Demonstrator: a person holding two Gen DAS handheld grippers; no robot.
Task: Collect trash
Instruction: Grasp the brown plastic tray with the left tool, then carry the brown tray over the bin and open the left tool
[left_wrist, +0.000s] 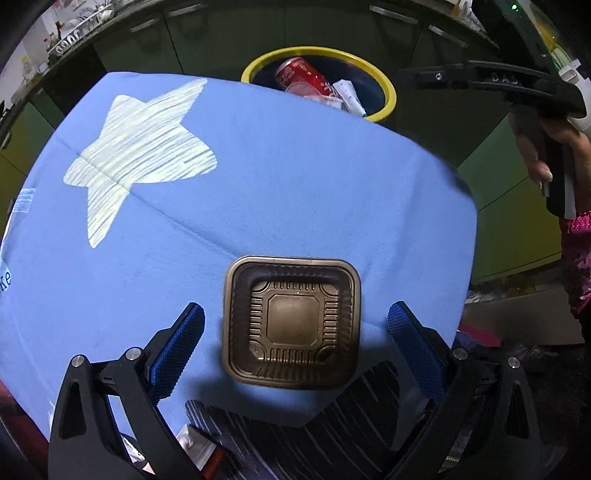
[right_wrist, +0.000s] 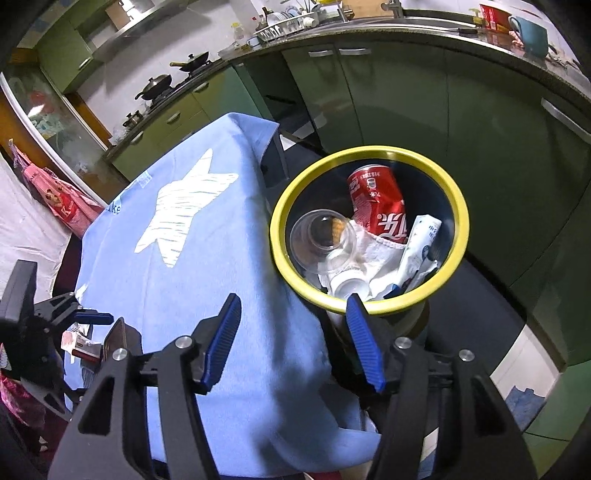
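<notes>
1. Brown plastic tray (left_wrist: 291, 322): square, ribbed, thin-walled, empty; lies open side up near the front edge of the blue cloth (left_wrist: 258, 177), partly over a dark striped patch at the cloth's hem.
2. Handling, judged: very light, semi-stiff, apt to flex or crackle under a squeeze; smooth and likely slippery; not fragile. Flat rim all round, the best place for a grip: one pad under the lip and one over it, or pads across two opposite walls.
3. Left gripper (left_wrist: 295, 345): pointed steeply down over the tray, jaws wide apart, blue pads (left_wrist: 177, 350) clear of the tray on either side; nothing held.
4. Right gripper (right_wrist: 293, 343): jaws about half open, empty; one finger over the cloth's edge, the other before the bin's near rim. Seen in the left wrist view as a black handle gripped by a hand (left_wrist: 543, 147), well apart from the tray.
5. Bin (right_wrist: 369, 306): yellow-rimmed, dark inside, stands just beside the far corner of the cloth-covered table.
6. Bin contents: red can (right_wrist: 376, 203), clear plastic cup (right_wrist: 323, 240), white cloth or tissue (right_wrist: 376, 258), white wrapper (right_wrist: 417, 251).
7. Small red and white packet (right_wrist: 83, 345): at the cloth's near edge beside the tray; kind cannot be told.
8. Remaining, judged: tray not yet lifted; a close on its rim or walls, then a carry to the bin.
</notes>
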